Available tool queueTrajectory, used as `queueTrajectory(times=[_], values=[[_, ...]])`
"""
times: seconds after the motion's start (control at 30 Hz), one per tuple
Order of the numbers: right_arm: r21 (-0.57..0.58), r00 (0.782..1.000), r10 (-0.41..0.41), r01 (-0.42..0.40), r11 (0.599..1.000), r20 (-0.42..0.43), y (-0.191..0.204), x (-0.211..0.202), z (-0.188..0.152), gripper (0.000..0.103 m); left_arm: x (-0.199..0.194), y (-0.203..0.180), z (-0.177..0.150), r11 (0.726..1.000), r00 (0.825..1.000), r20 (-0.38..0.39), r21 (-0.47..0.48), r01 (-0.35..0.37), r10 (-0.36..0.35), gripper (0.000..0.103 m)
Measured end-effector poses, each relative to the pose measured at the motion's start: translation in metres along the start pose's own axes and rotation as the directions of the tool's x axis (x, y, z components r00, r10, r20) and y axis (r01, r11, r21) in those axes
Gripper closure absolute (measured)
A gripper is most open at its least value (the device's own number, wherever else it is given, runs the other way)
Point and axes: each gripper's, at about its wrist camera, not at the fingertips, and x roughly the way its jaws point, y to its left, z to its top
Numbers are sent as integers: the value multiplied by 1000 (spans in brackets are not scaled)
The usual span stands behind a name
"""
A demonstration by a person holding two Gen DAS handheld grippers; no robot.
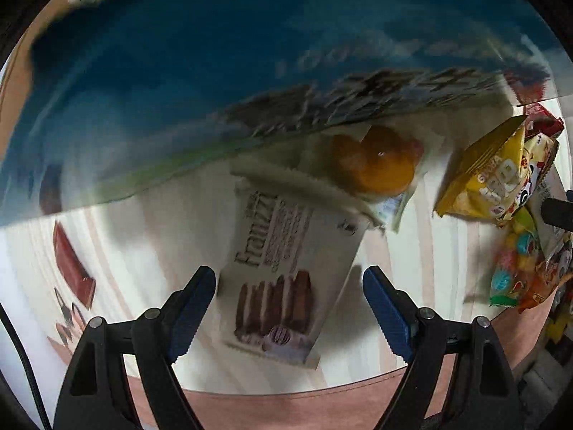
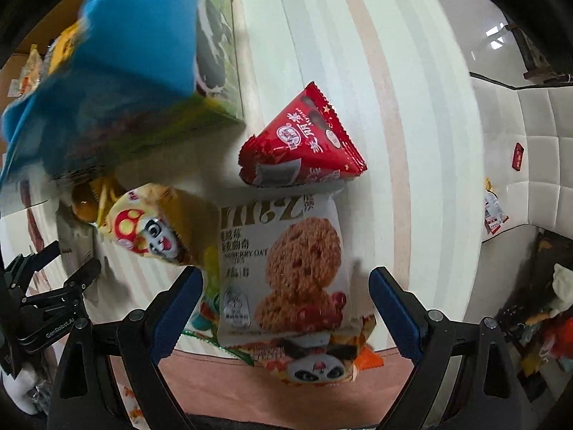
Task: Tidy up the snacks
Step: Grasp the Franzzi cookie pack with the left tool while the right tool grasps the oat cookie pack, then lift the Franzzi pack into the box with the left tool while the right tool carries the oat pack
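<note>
My left gripper [image 1: 289, 286] points down, open, over a white wafer packet [image 1: 283, 272] lying flat on the striped table; its blue pads stand either side of the packet without touching. Just beyond lies a clear-wrapped orange bun [image 1: 374, 161]. My right gripper [image 2: 286, 286] is open above a white oat cookie packet [image 2: 286, 268], its pads clear of both edges. A red triangular packet [image 2: 304, 143] lies past the cookie packet, a panda-print bag [image 2: 315, 365] under its near end, and a mushroom-print yellow bag [image 2: 150, 225] to the left.
A big blue box [image 1: 179, 89] with a green side [image 2: 143, 36] stands behind the snacks. A yellow bag [image 1: 487, 179] and a colourful candy bag [image 1: 519, 272] lie right in the left wrist view, a red bar [image 1: 71, 265] left. The table edge [image 1: 286, 397] runs close below.
</note>
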Motion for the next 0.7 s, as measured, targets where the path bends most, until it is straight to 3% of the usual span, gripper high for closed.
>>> queueTrajectory(times=[0.13, 0.23, 0.3, 0.37, 0.43, 0.7], values=[[11, 999, 28, -27, 1000, -29, -6, 8, 3, 8, -4, -5, 3, 1000, 1000, 3, 8, 6, -6, 19], [10, 999, 38, -38, 999, -36, -11, 12, 8, 15, -4, -3, 2, 1000, 1000, 6, -7, 10, -10, 20], [11, 999, 37, -37, 999, -39, -17, 12, 8, 26, -3, 4, -2, 1000, 1000, 13, -27, 9, -9, 29], [8, 999, 33, -32, 999, -37, -13, 15, 6, 28, -5, 9, -6, 999, 1000, 25, -42, -6, 7, 40], [2, 999, 36, -36, 999, -35, -10, 18, 1, 32, -5, 14, -12, 998, 999, 29, -60, 16, -15, 41], [-15, 999, 39, -39, 999, -37, -5, 21, -28, 33, 3, 25, -57, 986, 999, 4, -159, 45, -45, 41]])
